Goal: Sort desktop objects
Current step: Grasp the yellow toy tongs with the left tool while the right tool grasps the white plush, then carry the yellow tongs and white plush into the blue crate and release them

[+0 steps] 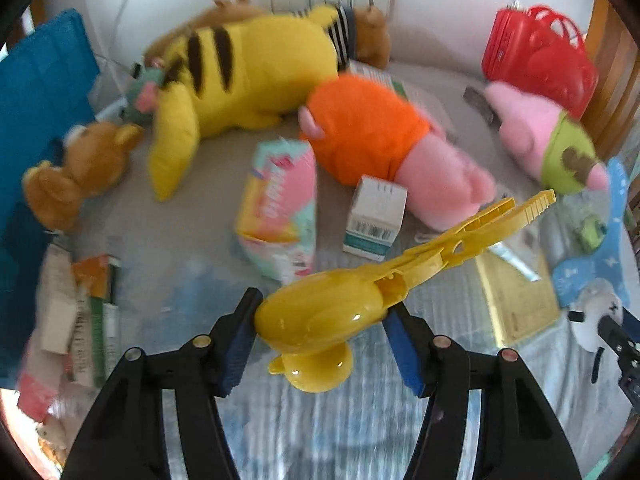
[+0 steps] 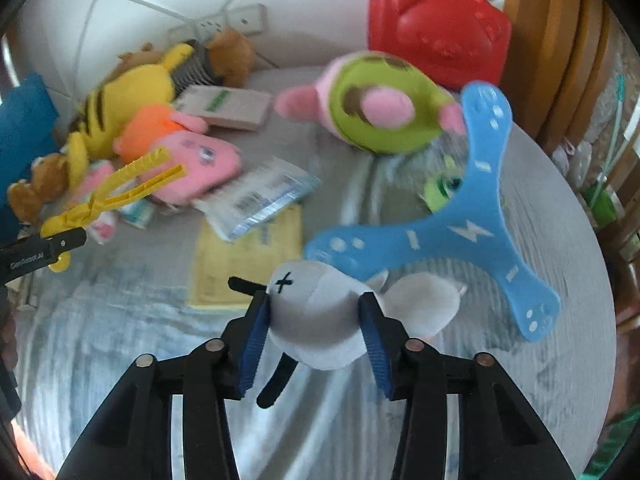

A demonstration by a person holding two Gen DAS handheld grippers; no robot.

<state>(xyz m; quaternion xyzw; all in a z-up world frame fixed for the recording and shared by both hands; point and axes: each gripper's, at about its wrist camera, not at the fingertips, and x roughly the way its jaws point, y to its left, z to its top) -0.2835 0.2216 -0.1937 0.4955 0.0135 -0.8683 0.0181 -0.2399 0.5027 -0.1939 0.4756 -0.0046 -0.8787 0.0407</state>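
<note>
— Left gripper (image 1: 320,332)?
— Clenched on yellow duck-shaped clamp (image 1: 324,316), body between blue pads, long handles jutting up-right over table (image 1: 320,420).
— Right gripper (image 2: 316,336)?
— Squeezing white plush (image 2: 316,320); seemingly lifted, though blurred. Blue boomerang (image 2: 472,232) just beyond.

A yellow duck-shaped clamp (image 1: 320,320), a white plush (image 2: 320,316) with a black cross, a blue boomerang (image 2: 464,232), a red basket (image 2: 436,28), a yellow black-striped plush (image 1: 256,64).

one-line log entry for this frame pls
left gripper: shut on yellow duck tongs | right gripper: shut on white plush | both lifted
</note>
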